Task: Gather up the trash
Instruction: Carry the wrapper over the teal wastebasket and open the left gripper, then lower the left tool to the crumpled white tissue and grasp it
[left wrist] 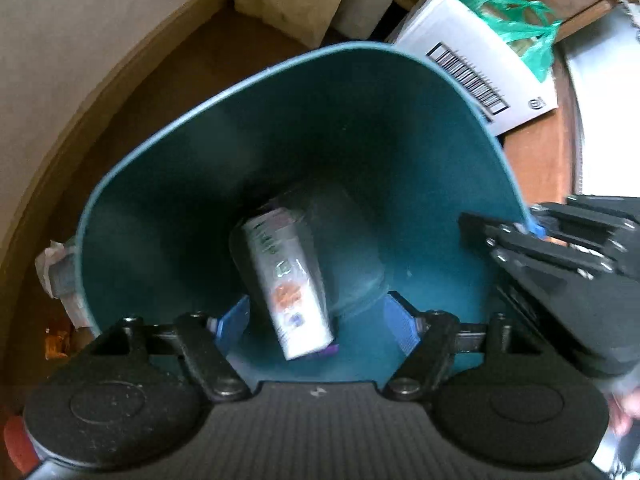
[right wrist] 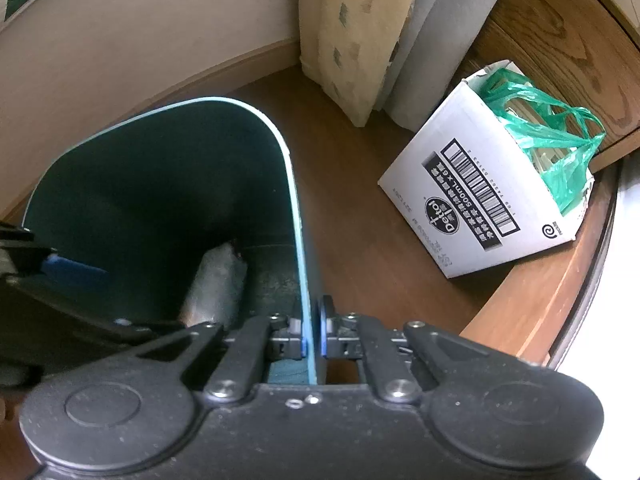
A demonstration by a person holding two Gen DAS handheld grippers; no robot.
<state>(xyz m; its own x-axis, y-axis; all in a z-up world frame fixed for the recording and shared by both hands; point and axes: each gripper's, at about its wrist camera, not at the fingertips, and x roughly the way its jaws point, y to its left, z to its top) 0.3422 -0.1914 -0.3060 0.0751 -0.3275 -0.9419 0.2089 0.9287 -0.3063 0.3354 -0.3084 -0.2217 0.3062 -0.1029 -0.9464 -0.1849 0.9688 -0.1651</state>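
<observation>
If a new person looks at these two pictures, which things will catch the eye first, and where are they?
First the teal bin, which fills the middle of both views, with a white carton inside it between the open fingers of the left gripper. The right gripper is clamped on the bin's rim. Right of the bin, on the wooden floor, stands a white cardboard box with a green plastic bag in it.

Teal bin (left wrist: 200, 168) smooth matt plastic; floor (right wrist: 360, 240) grained wood; white box (right wrist: 472, 200) cardboard; green bag (right wrist: 552, 148) glossy film.
</observation>
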